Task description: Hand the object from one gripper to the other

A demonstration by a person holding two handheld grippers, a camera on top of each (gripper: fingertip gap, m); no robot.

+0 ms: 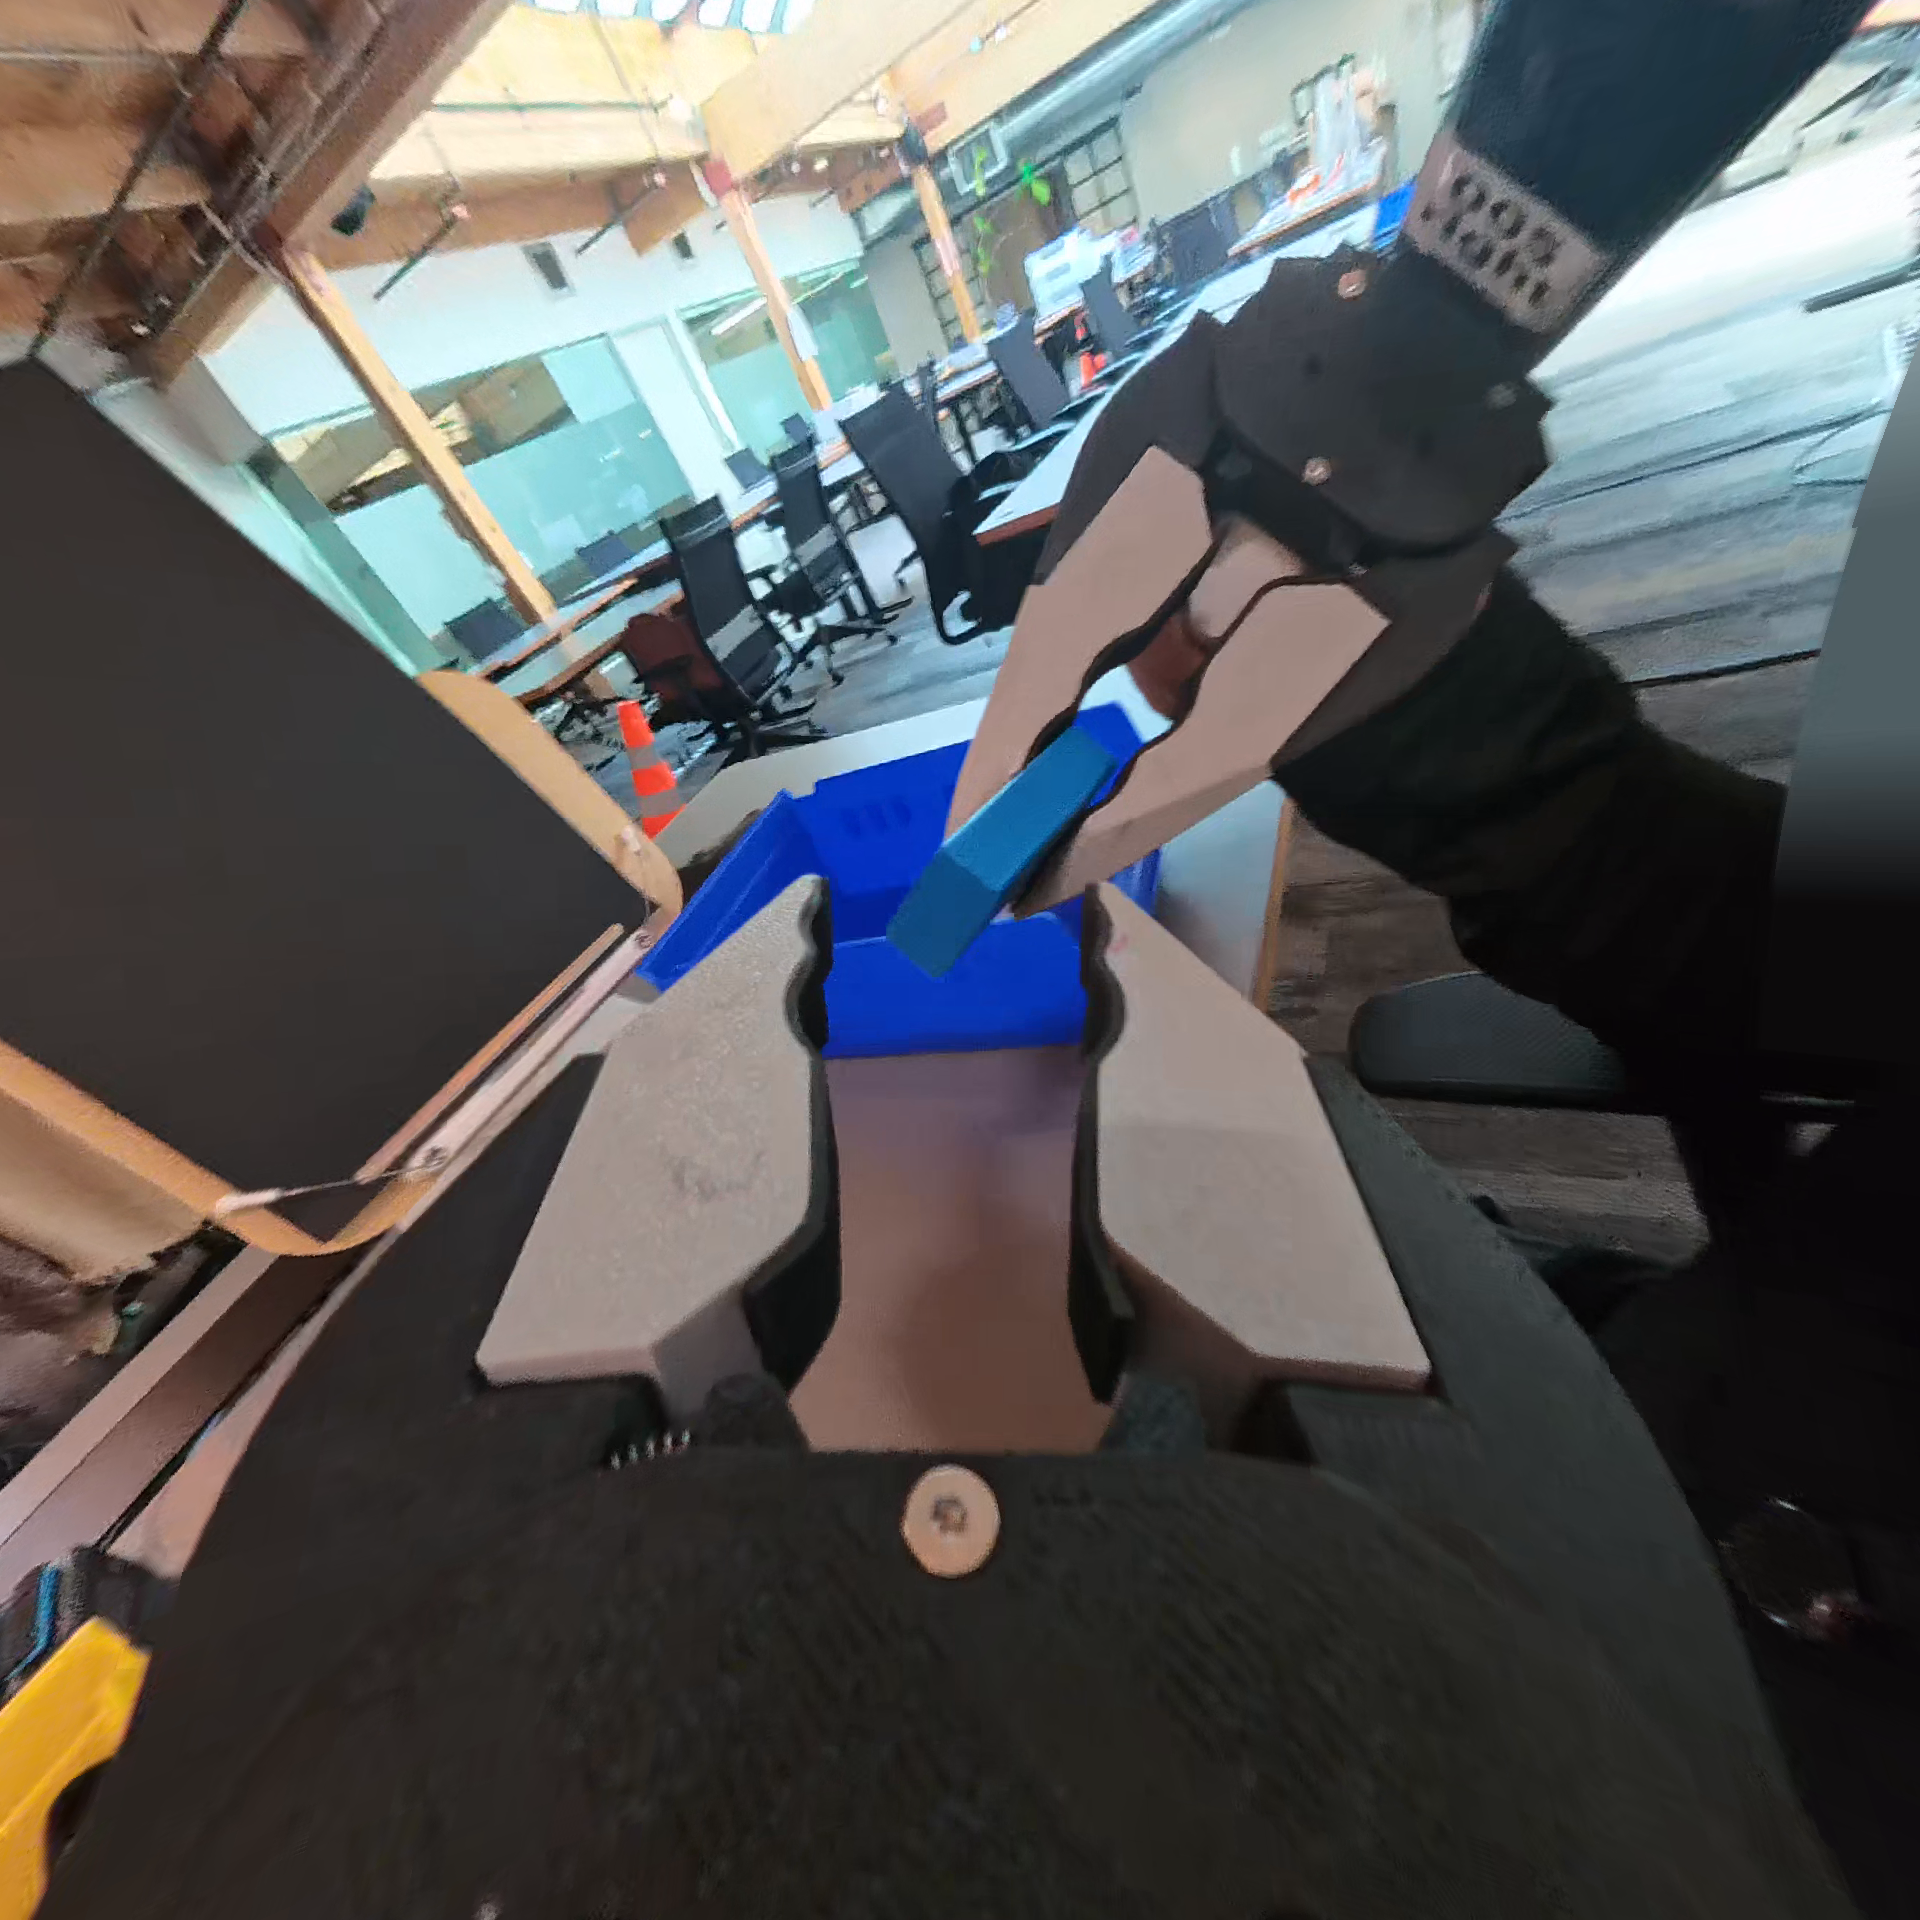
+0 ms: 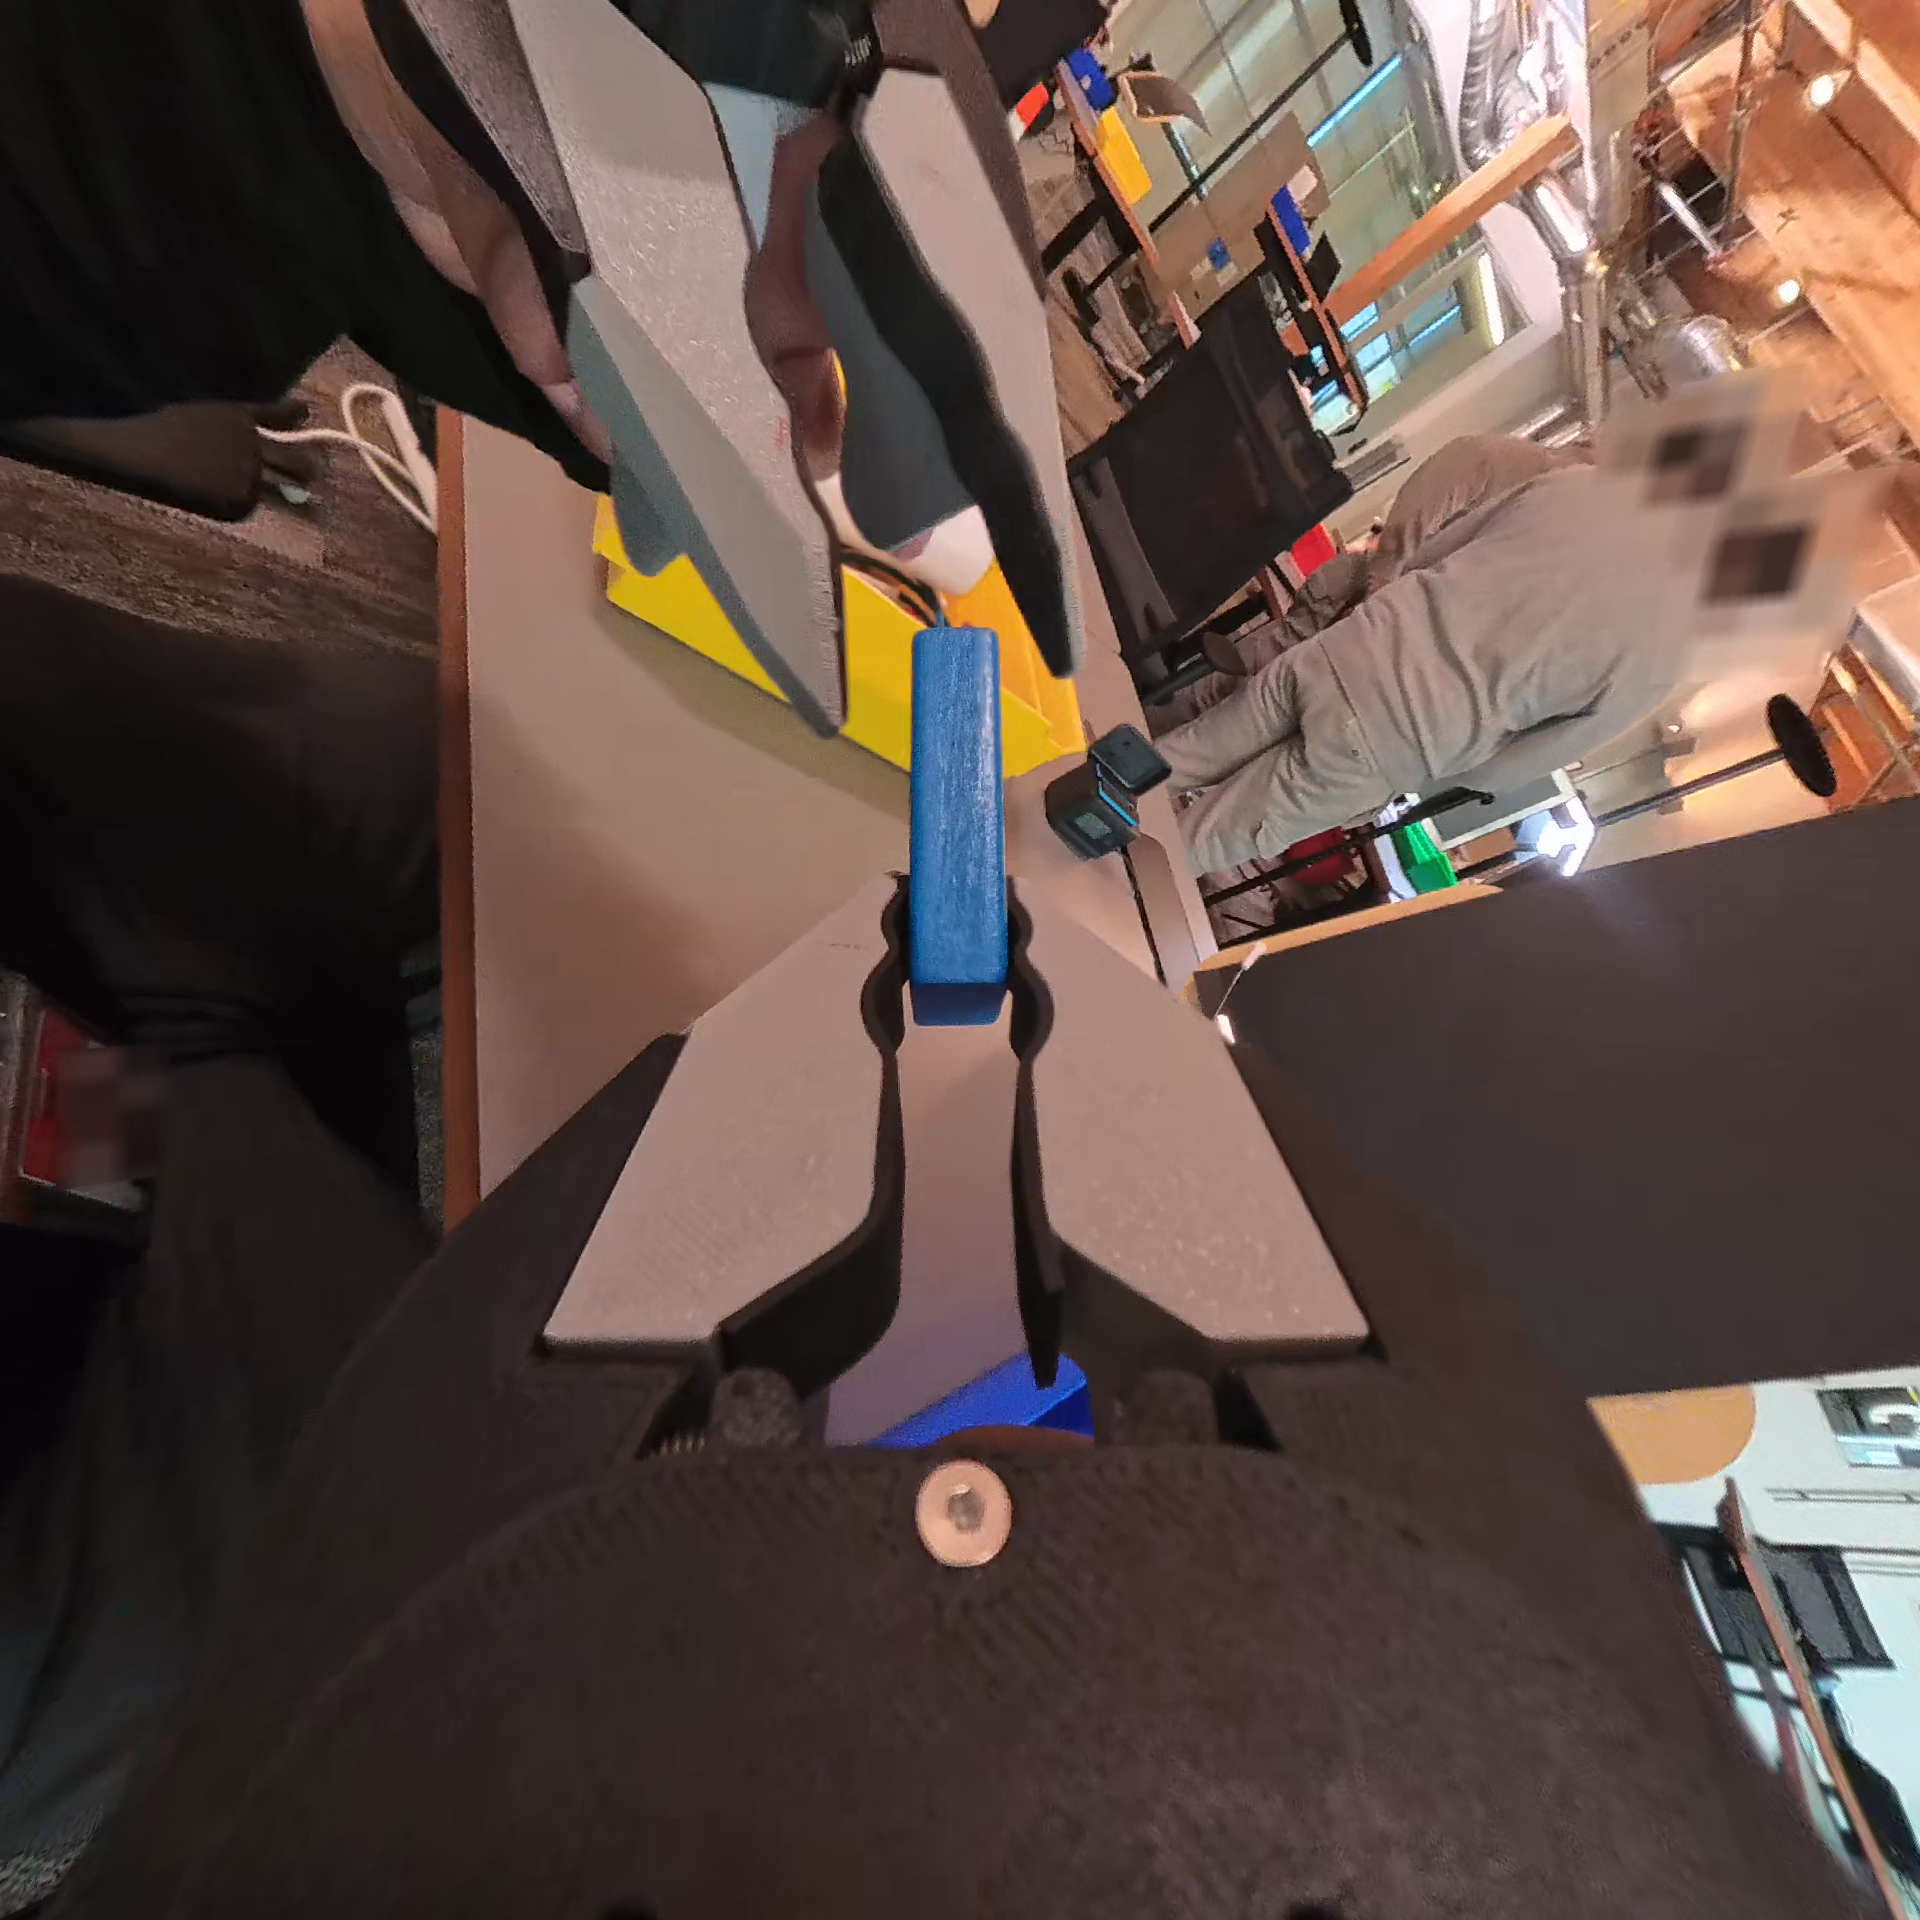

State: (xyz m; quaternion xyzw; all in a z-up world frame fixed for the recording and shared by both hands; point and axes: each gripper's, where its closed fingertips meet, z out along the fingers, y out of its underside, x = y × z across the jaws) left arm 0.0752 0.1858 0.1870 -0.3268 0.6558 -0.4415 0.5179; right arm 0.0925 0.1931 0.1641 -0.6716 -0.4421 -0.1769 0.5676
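A blue wooden block (image 2: 956,821) is clamped by one end in my right gripper (image 2: 956,914), which is shut on it. The block's free end points into the gap between the fingers of my left gripper (image 2: 940,675), which is open. In the left wrist view my left gripper (image 1: 956,925) is wide open and empty. The right gripper (image 1: 1003,862) comes in from the upper right with the block (image 1: 997,852) tilted down. The block's free end sits between the left fingertips (image 1: 810,925) without touching them.
A blue bin (image 1: 935,1008) stands on the grey table (image 1: 935,1195) behind the grippers. A yellow bin (image 2: 883,665) and a small black camera (image 2: 1101,790) are on the table. A black panel (image 1: 260,831) stands at the left. A person in a grey jacket (image 2: 1455,665) stands beyond. The tips of both grippers are at nearly the same place.
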